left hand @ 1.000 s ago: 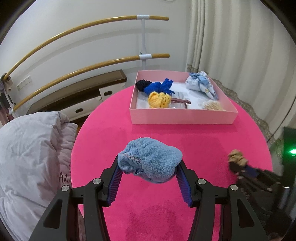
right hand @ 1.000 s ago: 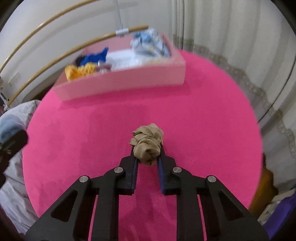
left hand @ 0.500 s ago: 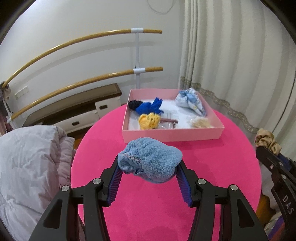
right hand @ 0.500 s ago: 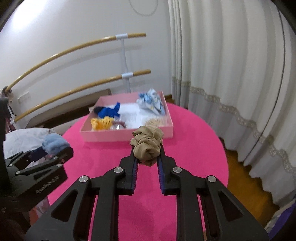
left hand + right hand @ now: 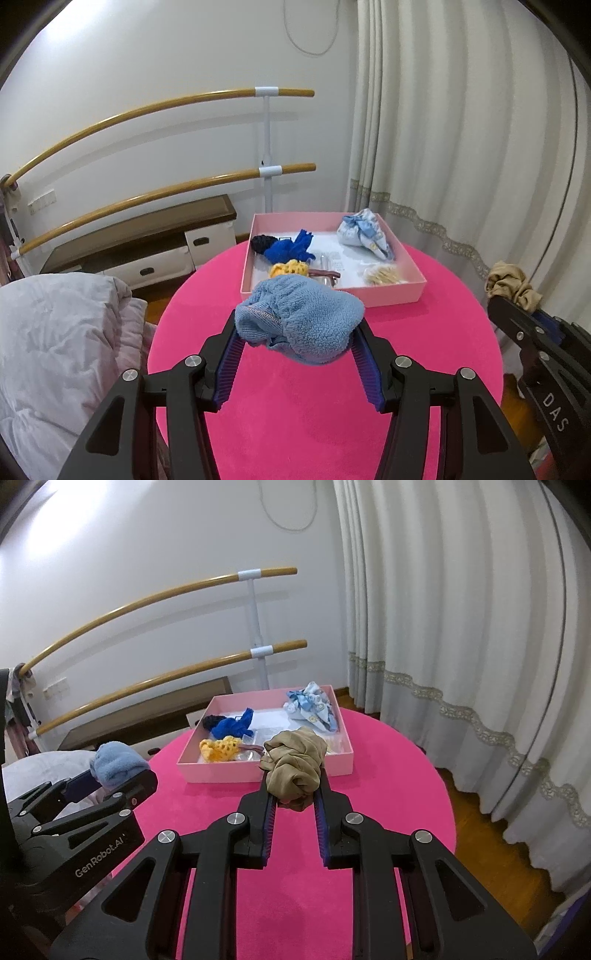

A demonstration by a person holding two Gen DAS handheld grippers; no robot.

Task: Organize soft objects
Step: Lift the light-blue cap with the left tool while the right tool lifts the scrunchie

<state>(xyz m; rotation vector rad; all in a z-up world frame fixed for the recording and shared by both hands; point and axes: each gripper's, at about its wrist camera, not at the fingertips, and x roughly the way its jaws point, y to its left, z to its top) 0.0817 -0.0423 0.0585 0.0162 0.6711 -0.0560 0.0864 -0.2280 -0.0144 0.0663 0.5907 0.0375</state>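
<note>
My left gripper (image 5: 297, 325) is shut on a fluffy light-blue cloth (image 5: 303, 321), held in the air above the round pink table (image 5: 295, 406). My right gripper (image 5: 294, 788) is shut on a bunched tan fabric piece (image 5: 295, 764), also raised over the table. A shallow pink box (image 5: 391, 295) (image 5: 266, 771) stands at the table's far side. It holds a dark-blue knit item (image 5: 234, 725), a yellow crochet piece (image 5: 219, 749), a pale blue patterned pouch (image 5: 312, 705) and a few small items. Each gripper shows at the edge of the other's view.
A grey quilt (image 5: 55, 350) lies left of the table. Two wooden wall rails (image 5: 166, 192) and a low dark-topped cabinet (image 5: 147, 236) stand behind the box. Cream curtains (image 5: 461, 627) hang on the right over a wooden floor (image 5: 480, 834).
Both grippers have risen from the table with their fabrics still held. The box and table now look farther below. The right gripper moved up at the left view's right edge.
</note>
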